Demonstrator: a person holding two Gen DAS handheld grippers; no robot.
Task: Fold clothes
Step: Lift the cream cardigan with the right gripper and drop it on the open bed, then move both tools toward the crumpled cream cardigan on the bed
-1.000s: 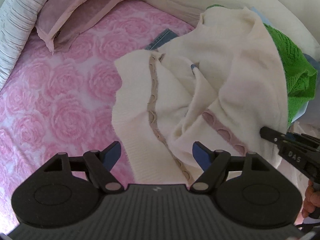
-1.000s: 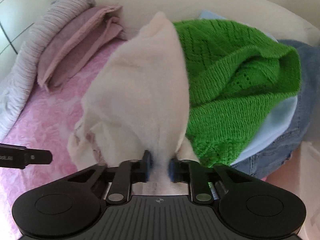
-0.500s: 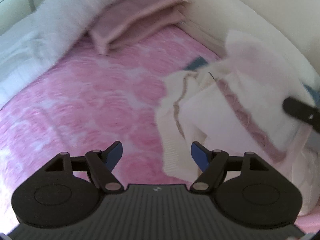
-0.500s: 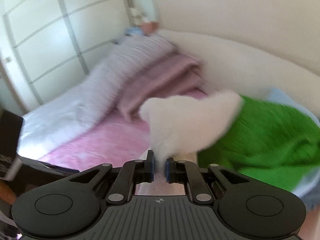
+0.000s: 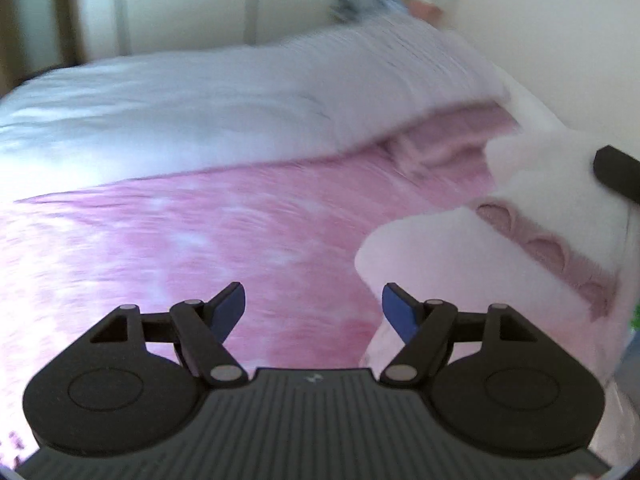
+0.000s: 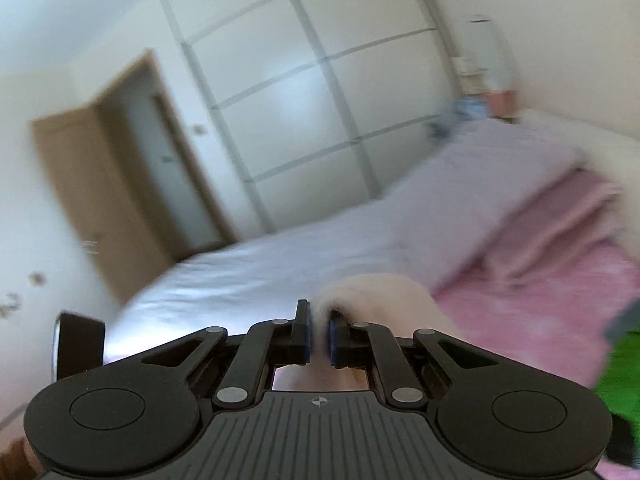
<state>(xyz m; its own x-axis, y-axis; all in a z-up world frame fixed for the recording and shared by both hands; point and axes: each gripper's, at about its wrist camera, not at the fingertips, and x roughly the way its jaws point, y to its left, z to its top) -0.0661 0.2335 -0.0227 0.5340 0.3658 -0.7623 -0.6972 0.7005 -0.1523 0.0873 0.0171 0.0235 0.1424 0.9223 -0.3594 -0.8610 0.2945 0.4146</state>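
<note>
Over the pink bedspread (image 5: 200, 240), right tongs (image 6: 319, 338) pinch the cream sweater (image 6: 380, 296).

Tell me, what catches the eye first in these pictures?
The pink rose-patterned bedspread fills the left view. A fluffy cream sweater hangs at its right, pinched in the right gripper, while the left gripper stands open and empty. A bright green garment sits at the right view's edge.

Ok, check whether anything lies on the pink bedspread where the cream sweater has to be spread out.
Nothing visible does. The pink bedspread is bare ahead of the open left gripper. The cream sweater hangs at the right, pinched by the right gripper. The white duvet and folded pink blanket lie farther back.
</note>
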